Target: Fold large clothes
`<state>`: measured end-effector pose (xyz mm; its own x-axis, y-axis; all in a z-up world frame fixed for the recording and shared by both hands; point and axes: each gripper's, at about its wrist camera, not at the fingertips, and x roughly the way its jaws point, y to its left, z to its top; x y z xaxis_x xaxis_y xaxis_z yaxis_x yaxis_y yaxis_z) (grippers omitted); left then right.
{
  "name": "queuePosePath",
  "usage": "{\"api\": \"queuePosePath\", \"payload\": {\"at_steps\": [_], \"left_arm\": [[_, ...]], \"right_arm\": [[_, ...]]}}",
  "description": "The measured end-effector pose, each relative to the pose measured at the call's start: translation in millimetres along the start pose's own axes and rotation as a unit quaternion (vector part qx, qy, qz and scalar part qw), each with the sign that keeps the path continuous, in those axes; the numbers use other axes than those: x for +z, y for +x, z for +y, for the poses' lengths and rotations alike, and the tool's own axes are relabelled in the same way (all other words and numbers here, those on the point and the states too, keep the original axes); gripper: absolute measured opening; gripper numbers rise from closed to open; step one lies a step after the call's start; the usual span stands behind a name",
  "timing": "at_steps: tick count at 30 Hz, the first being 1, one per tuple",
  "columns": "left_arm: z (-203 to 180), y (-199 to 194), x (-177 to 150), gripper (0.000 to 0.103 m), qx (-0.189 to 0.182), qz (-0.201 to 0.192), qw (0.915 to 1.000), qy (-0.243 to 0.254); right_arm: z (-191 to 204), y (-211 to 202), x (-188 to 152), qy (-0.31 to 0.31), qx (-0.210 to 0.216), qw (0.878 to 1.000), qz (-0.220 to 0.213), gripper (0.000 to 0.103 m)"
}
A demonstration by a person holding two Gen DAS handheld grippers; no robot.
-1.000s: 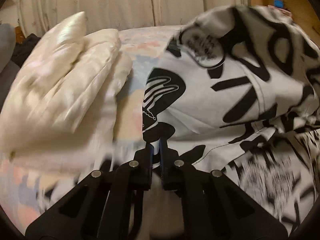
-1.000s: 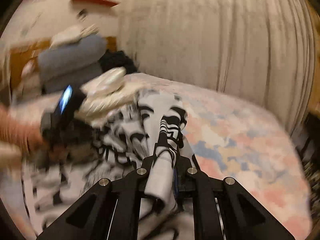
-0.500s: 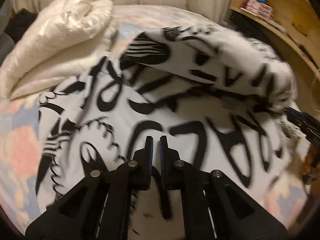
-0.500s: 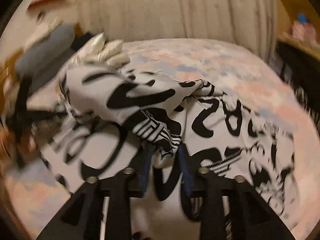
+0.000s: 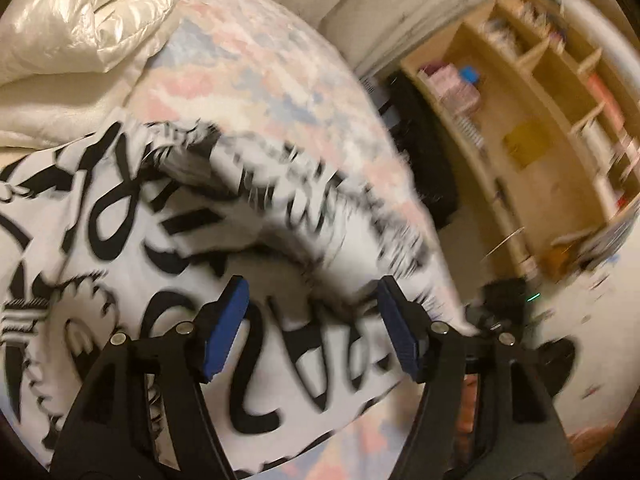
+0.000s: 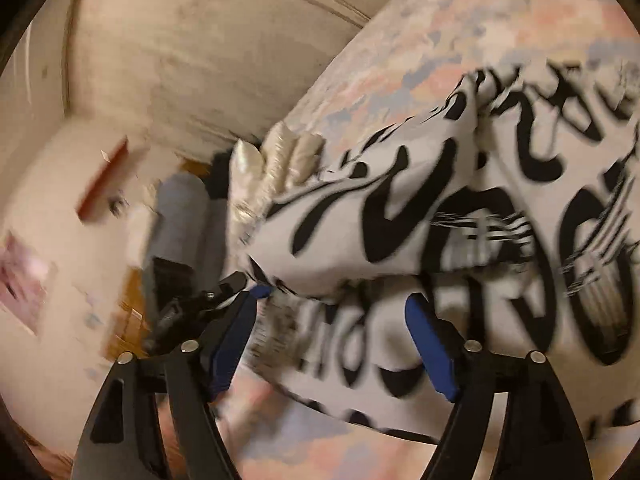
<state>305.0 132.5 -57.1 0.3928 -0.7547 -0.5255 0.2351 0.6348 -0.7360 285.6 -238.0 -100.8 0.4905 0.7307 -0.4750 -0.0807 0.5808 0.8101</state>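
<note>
1. Shirt (image 5: 168, 264), white with black lettering, lies on the bed (image 5: 256, 64), one layer doubled over the rest; apparently a first fold has been laid.
2. Left gripper (image 5: 312, 324): jaws wide apart, holding nothing, above the cloth.
3. Right gripper (image 6: 332, 336): jaws likewise wide, empty, at the shirt's near edge.
4. Cream quilt (image 5: 80, 20) sits bunched beside the shirt.
5. Wooden shelves (image 5: 552, 128) stand beyond the bed, well apart.

The left gripper (image 5: 313, 320) has matte black angular arms with silver round screws and blue ridged pads (image 5: 224, 326). The right gripper (image 6: 335, 338) looks identical, its blue pads (image 6: 430, 350) equally bright.
</note>
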Motion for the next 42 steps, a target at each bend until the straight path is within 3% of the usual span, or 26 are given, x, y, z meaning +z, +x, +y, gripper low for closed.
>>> {"api": "queuePosePath", "payload": {"at_steps": [3, 9, 12, 15, 16, 17, 18, 20, 22, 25, 27, 31, 34, 38, 42], "left_arm": [[10, -1, 20, 0.076, -0.032, -0.016, 0.9990, -0.025], [50, 28, 51, 0.077, -0.001, 0.001, 0.9968, -0.080], [69, 50, 62, 0.077, 0.036, 0.011, 0.9951, -0.091], [90, 78, 77, 0.075, 0.045, 0.017, 0.9927, -0.110], [92, 82, 80, 0.075, 0.047, 0.012, 0.9927, -0.111], [91, 84, 81, 0.063, 0.055, 0.004, 0.9929, -0.106], [88, 86, 84, 0.036, 0.075, -0.005, 0.9927, -0.095], [76, 91, 92, 0.010, 0.118, -0.019, 0.9901, -0.074], [49, 82, 92, 0.002, 0.128, -0.056, 0.9896, -0.032], [-9, 57, 72, 0.000, 0.142, -0.113, 0.9797, 0.086], [-28, 48, 53, 0.000, 0.142, -0.113, 0.9760, 0.121], [-23, 65, 8, 0.000, 0.159, -0.031, 0.9815, 0.103], [-12, 85, -29, 0.001, 0.196, 0.021, 0.9742, 0.110], [3, 99, -45, 0.001, 0.216, 0.028, 0.9733, 0.074], [-6, 98, -49, 0.003, 0.218, 0.011, 0.9718, 0.088]], "right_arm": [[-3, 6, 6, 0.033, 0.008, 0.999, -0.015, 0.086], [-31, 22, 24, 0.102, -0.007, 0.994, -0.024, 0.086], [-45, 29, 32, 0.126, -0.024, 0.991, -0.030, 0.086], [-42, 36, 38, 0.098, -0.032, 0.994, -0.033, 0.067], [-40, 39, 41, 0.082, -0.040, 0.995, -0.032, 0.052], [-37, 43, 44, 0.066, -0.049, 0.996, -0.030, 0.033], [-33, 47, 46, 0.045, -0.059, 0.997, -0.024, 0.025], [-27, 51, 52, 0.013, -0.075, 0.997, -0.019, 0.013], [-13, 44, 62, -0.025, -0.080, 0.996, -0.030, 0.009], [13, 21, 76, -0.086, -0.075, 0.991, -0.069, 0.007], [25, 5, 81, -0.117, -0.089, 0.985, -0.086, 0.007], [-10, -23, 68, -0.083, -0.109, 0.990, -0.037, 0.007], [-42, -21, 35, -0.070, -0.172, 0.982, 0.019, 0.007], [-70, -12, 7, -0.045, -0.191, 0.980, 0.039, 0.007], [-56, -26, 4, -0.079, -0.212, 0.974, -0.007, 0.006]]}}
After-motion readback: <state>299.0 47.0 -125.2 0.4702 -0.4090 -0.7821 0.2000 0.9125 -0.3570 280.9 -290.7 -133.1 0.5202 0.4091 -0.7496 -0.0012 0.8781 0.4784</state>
